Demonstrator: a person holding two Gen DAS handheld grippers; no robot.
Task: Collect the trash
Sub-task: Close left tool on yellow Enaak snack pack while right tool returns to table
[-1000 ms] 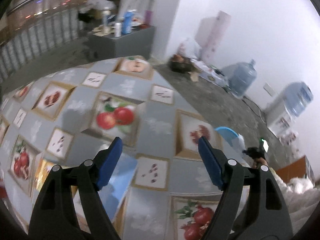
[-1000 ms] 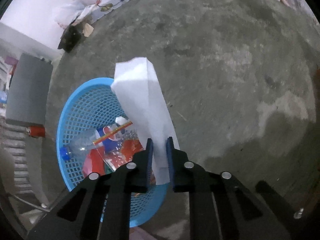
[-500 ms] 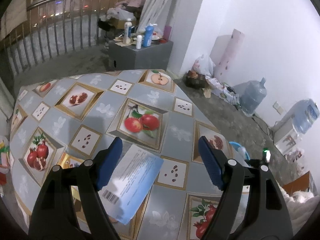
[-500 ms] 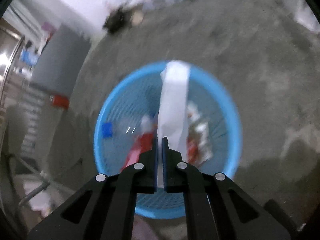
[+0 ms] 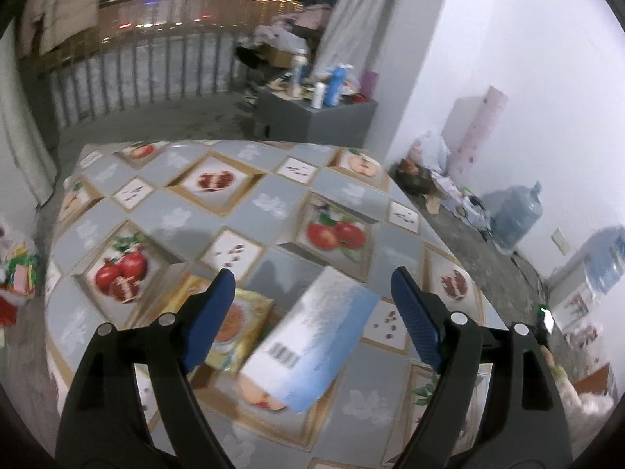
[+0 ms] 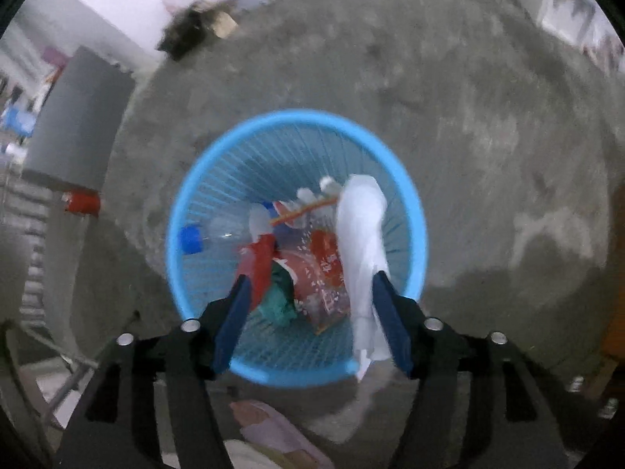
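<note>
A grey desk cloth (image 5: 273,203) patterned with framed red fruit; a blue-and-white box (image 5: 312,348); a yellow packet (image 5: 238,324); white paper (image 6: 361,242) over a bright blue mesh basket (image 6: 414,211).

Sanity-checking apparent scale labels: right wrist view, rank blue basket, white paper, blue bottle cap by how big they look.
1. blue basket, the widest thing in this view.
2. white paper, hanging near the camera between the opening tongs, so it probably looks oversized.
3. blue bottle cap, smallest.

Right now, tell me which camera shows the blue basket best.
The right wrist view: the blue basket sits centred below the opening right tongs, its whole rim and the trash inside visible. The left wrist view shows none of it.
</note>
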